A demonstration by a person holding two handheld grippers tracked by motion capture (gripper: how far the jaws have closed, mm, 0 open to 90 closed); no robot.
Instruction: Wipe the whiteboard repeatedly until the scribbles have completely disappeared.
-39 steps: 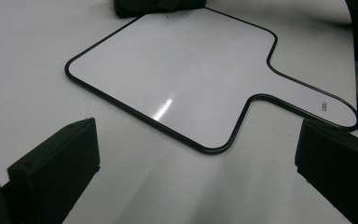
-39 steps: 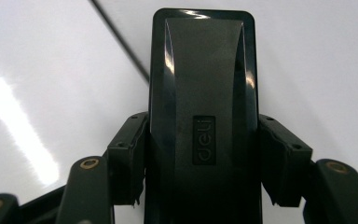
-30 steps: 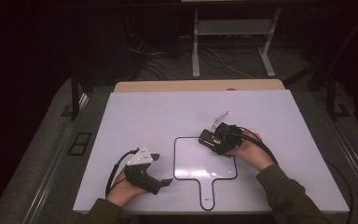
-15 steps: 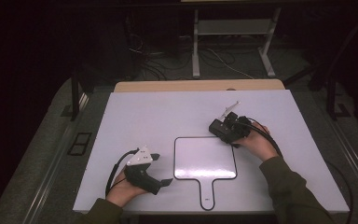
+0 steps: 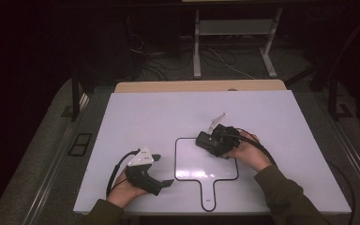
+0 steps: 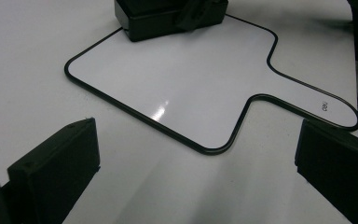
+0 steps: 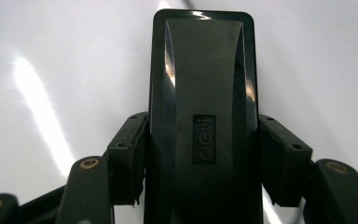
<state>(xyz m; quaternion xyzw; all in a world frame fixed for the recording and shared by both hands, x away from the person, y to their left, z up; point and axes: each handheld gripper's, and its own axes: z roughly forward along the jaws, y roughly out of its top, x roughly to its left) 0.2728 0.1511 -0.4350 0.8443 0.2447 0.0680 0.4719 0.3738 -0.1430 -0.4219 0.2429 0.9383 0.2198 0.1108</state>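
Note:
A white paddle-shaped whiteboard (image 5: 192, 164) with a black rim lies flat on the table, its handle toward the person. In the right gripper view, my right gripper (image 7: 203, 154) is shut on a black block-shaped eraser (image 7: 203, 93), with a pad pressing on each long side. From the high view, that eraser (image 5: 207, 142) sits over the board's far right corner, in the right gripper (image 5: 211, 140). In the left gripper view, the eraser (image 6: 158, 16) appears to rest on the whiteboard (image 6: 182, 79). My left gripper (image 5: 163, 169) lies left of the board, open, with nothing between its jaws.
The white table (image 5: 145, 117) has bare room to the left and behind the board. Its front edge lies just below the board's handle (image 5: 208, 197). A dark floor with cables and a metal stand (image 5: 234, 42) lies beyond the far edge.
The right gripper, holding the eraser, swung out to the far right off the board, then came back left onto the board's far right corner. The left gripper stayed put.

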